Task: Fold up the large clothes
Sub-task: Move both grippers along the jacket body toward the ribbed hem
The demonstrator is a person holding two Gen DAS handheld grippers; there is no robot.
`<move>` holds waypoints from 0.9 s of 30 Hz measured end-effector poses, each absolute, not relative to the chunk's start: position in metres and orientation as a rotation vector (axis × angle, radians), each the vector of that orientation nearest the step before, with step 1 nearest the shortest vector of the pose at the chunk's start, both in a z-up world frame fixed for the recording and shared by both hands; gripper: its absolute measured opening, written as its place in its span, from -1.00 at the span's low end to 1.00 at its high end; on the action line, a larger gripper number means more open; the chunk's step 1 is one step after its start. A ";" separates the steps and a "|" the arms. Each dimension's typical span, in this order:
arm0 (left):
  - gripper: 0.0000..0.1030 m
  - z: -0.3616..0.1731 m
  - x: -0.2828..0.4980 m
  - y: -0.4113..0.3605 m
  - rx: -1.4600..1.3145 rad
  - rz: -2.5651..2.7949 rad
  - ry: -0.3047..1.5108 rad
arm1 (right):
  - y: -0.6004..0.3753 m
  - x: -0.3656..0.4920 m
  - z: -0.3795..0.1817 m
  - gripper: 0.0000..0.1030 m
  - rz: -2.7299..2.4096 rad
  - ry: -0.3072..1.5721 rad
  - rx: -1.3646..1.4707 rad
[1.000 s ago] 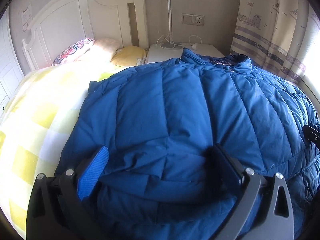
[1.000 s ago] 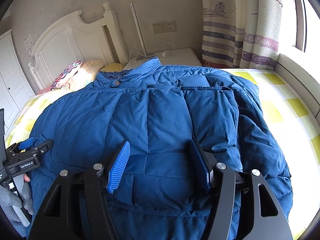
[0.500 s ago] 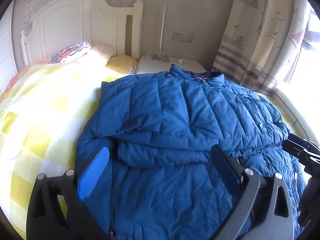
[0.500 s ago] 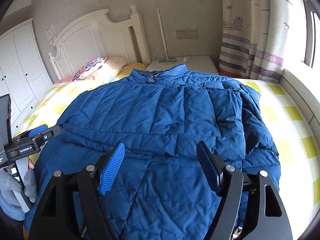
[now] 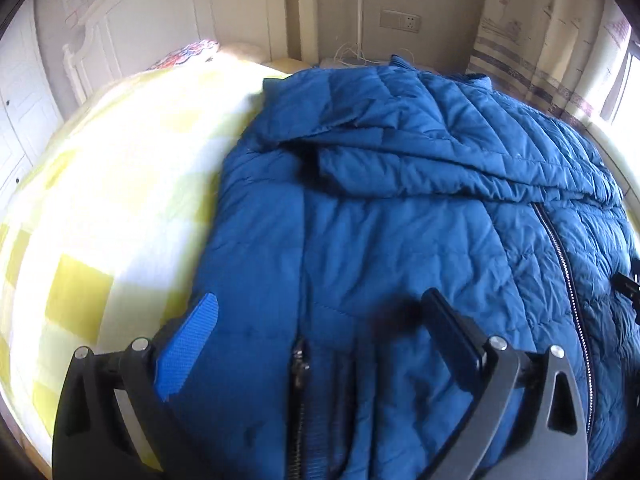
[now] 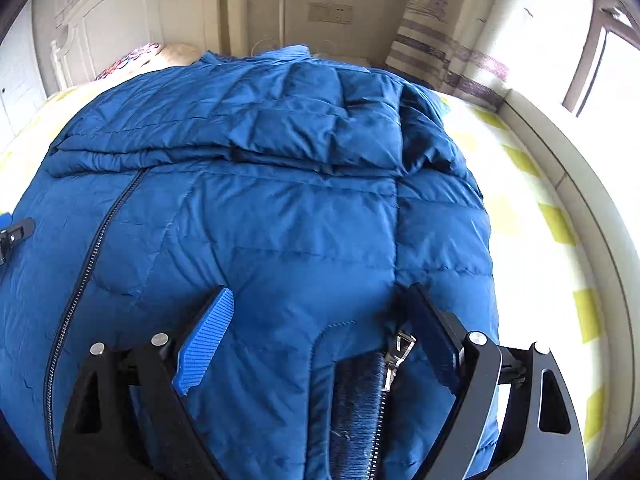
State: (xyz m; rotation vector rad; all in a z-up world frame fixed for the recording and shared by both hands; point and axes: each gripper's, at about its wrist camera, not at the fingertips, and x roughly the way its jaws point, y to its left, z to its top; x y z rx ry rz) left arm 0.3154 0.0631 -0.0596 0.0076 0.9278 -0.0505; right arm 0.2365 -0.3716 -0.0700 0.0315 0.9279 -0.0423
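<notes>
Both hand-held grippers have pulled back toward the near hem of the blue down jacket (image 5: 400, 220). Left hand-held gripper (image 5: 320, 320) stands apart; right hand-held gripper (image 6: 320, 312) is opening, nothing clamped. Farther up, a folded layer now lies across the jacket on the bed (image 5: 100, 200), so one fold looks placed.
</notes>
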 end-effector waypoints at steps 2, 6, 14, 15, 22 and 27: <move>0.94 -0.064 0.320 0.099 -0.125 0.004 0.956 | -0.396 0.229 -0.067 0.57 -0.067 0.895 0.149; 0.86 -0.056 0.314 0.095 -0.068 0.031 0.887 | -0.392 0.225 -0.063 0.57 -0.092 0.875 0.118; 0.95 -0.024 0.251 -0.024 0.165 -0.231 0.736 | -0.287 0.171 -0.050 0.69 0.144 0.860 -0.151; 0.95 -0.039 0.251 -0.039 0.219 -0.238 0.775 | -0.276 0.173 -0.068 0.69 0.136 0.909 -0.203; 0.96 -0.065 0.253 -0.032 0.253 -0.181 0.881 | -0.302 0.161 -0.067 0.70 0.094 0.909 -0.130; 0.96 -0.059 0.241 0.020 0.196 -0.074 0.869 | -0.351 0.125 -0.070 0.71 0.018 0.895 -0.042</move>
